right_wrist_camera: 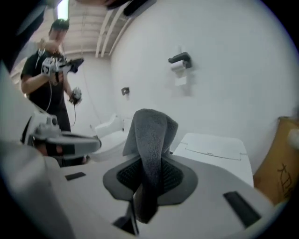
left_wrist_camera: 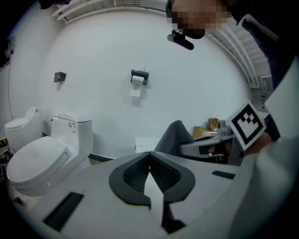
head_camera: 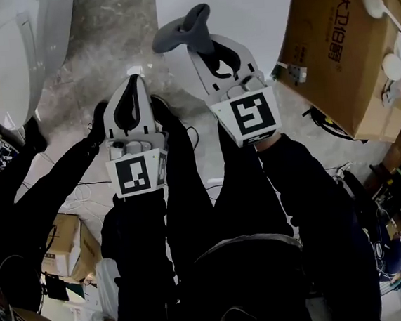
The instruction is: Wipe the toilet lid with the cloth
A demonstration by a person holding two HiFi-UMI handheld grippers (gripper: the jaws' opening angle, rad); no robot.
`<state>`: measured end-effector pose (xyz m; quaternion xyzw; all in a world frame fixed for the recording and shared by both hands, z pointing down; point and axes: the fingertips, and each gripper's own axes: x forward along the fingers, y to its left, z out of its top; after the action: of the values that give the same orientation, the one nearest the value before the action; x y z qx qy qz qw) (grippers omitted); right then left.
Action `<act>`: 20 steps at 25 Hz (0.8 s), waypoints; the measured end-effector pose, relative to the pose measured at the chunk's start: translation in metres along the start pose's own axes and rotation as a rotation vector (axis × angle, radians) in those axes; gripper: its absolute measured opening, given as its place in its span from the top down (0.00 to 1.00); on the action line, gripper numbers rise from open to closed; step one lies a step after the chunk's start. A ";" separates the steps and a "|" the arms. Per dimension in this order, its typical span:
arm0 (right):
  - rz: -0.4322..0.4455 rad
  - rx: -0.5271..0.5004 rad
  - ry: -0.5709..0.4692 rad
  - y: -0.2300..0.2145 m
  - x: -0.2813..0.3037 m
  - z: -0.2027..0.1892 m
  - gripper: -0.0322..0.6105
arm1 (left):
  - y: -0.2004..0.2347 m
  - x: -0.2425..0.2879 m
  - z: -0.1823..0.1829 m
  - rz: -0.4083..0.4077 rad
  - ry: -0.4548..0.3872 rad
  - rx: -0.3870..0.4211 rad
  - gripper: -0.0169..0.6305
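The approach is in hand: the right gripper is clamped on the soft grey terry cloth, which stands folded above its tips. The smooth, flat white toilet lid lies ahead to its right. Next, I judge, the cloth must go down flat onto it. The left gripper is closed and empty.

Black sleeves. Left tool, right tool: pale grey, dark ribbed pads, black-white marker cubes.

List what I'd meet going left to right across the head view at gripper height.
white toilet → left gripper → grey cloth, clamped in the right gripper → cardboard box
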<state>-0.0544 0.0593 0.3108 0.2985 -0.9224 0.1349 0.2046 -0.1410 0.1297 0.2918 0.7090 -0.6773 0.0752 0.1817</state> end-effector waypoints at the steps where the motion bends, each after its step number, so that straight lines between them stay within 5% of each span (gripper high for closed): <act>1: 0.002 0.050 -0.045 -0.002 -0.005 0.009 0.84 | -0.002 0.002 0.002 -0.004 -0.005 0.000 0.95; 5: -0.008 0.111 -0.109 -0.010 -0.018 0.019 0.84 | -0.008 0.010 0.005 -0.013 -0.008 -0.004 0.95; 20: -0.044 0.117 -0.087 -0.013 -0.027 -0.001 0.84 | -0.009 0.015 0.003 -0.010 0.005 -0.017 0.95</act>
<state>-0.0261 0.0630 0.3008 0.3357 -0.9141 0.1710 0.1497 -0.1317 0.1149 0.2931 0.7106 -0.6738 0.0704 0.1900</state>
